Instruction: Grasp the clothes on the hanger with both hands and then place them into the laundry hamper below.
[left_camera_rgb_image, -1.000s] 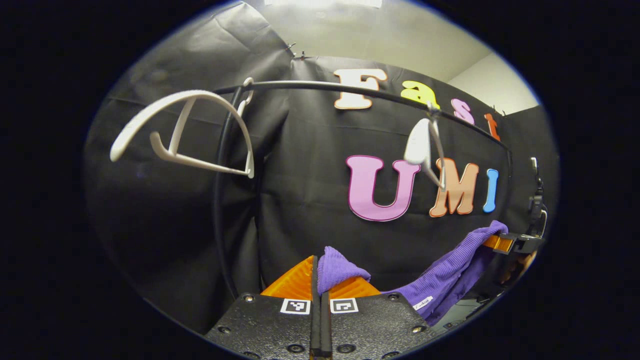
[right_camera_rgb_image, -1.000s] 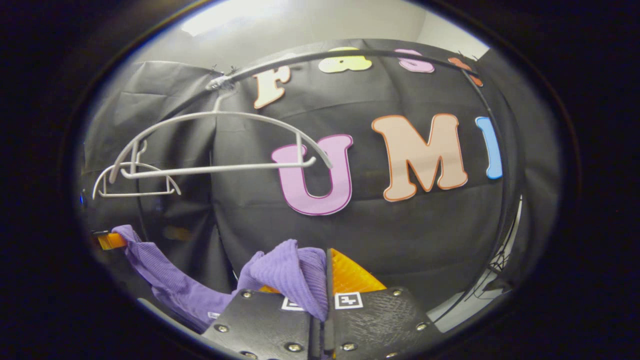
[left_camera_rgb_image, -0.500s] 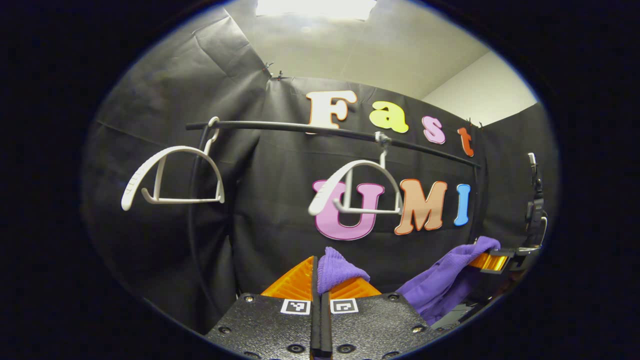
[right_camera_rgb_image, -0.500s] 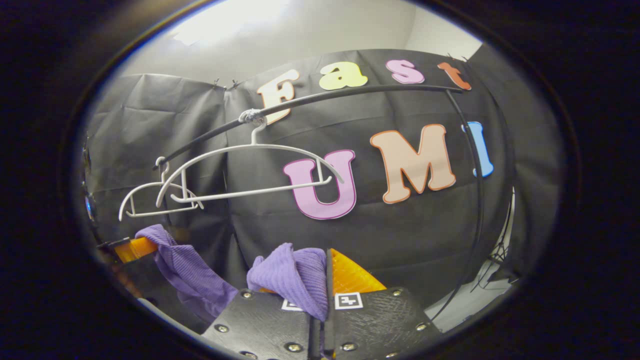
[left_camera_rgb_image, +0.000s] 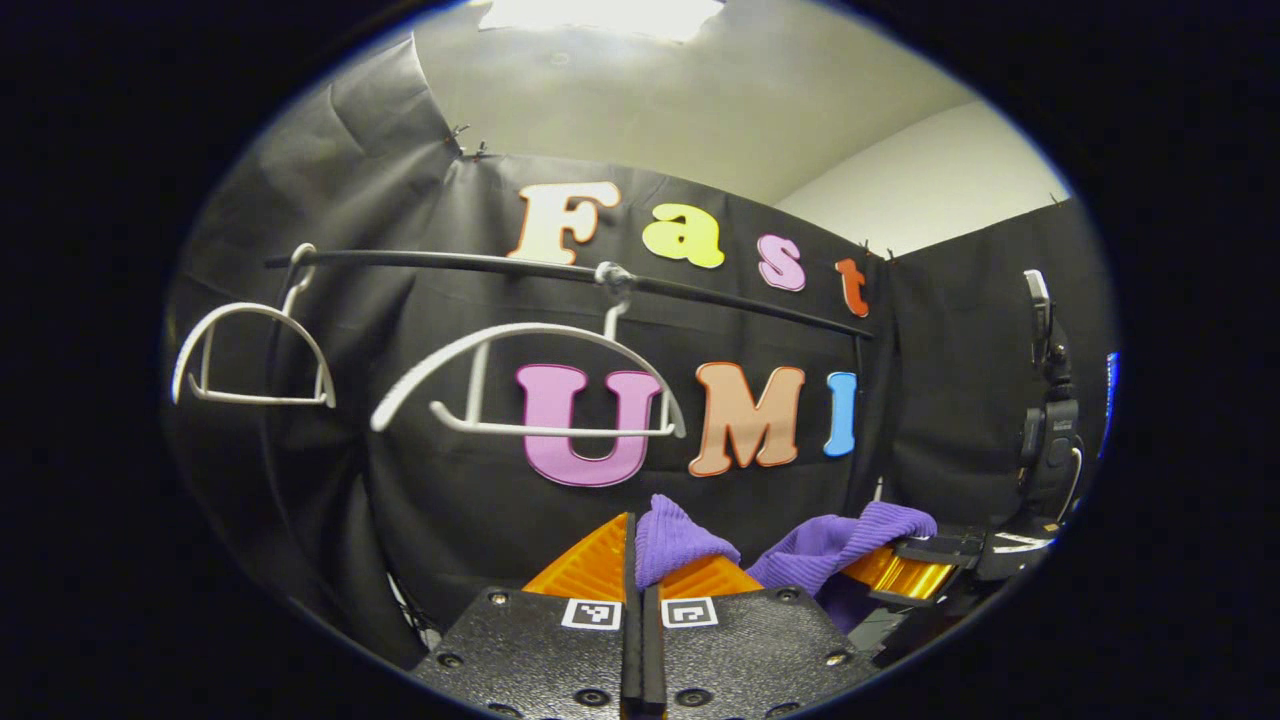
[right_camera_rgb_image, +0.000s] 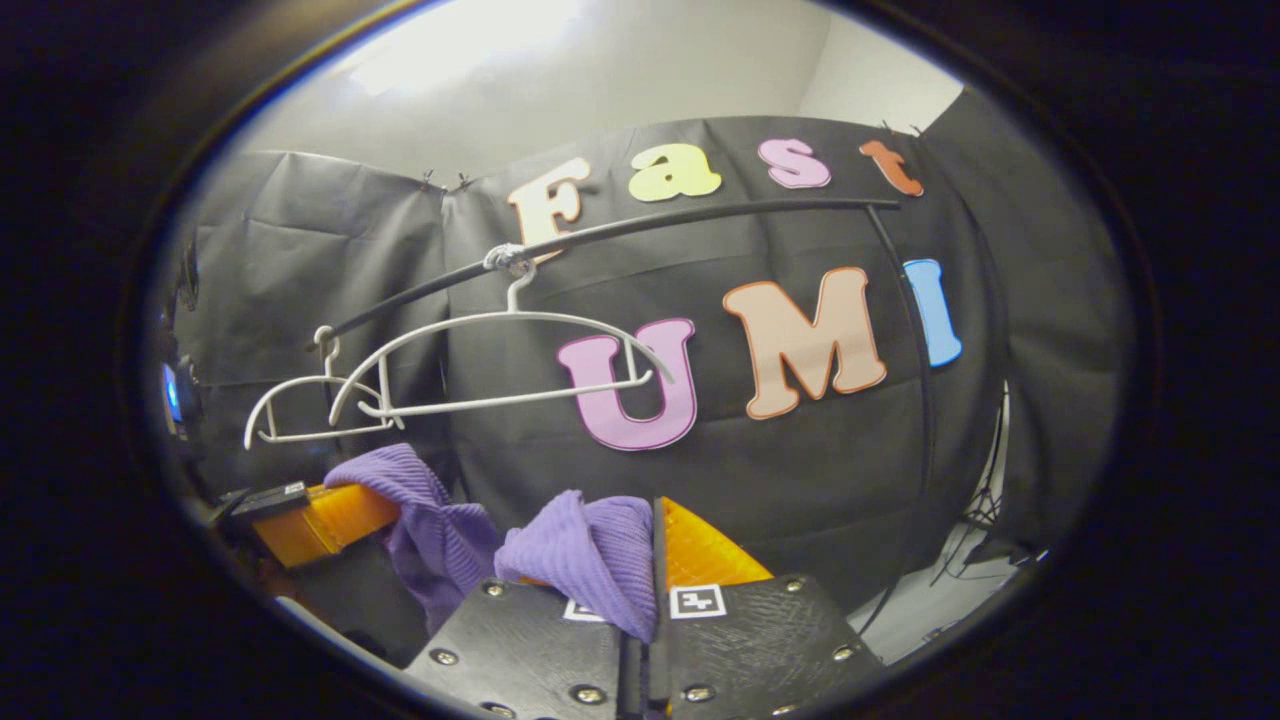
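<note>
Left gripper (left_camera_rgb_image: 632, 560) pinches one end of the purple garment (left_camera_rgb_image: 820, 545); right gripper (right_camera_rgb_image: 650, 560) pinches the other. Garment spans sideways between them, clear of the bare hanger (right_camera_rgb_image: 500, 365) on the rail (right_camera_rgb_image: 640, 228) beyond. Hamper presumably lies below.

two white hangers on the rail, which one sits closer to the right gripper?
The larger-looking hanger, hooked mid-rail above the right gripper. The other hanger hangs farther along the rail, toward its far end, and looks smaller behind it.

We see two hangers (left_camera_rgb_image: 530, 375) (left_camera_rgb_image: 250, 355) side by side on the rail (left_camera_rgb_image: 560, 270), the garment (left_camera_rgb_image: 835, 540) below, strung between both grippers (left_camera_rgb_image: 633, 540) (right_camera_rgb_image: 650, 540).
</note>
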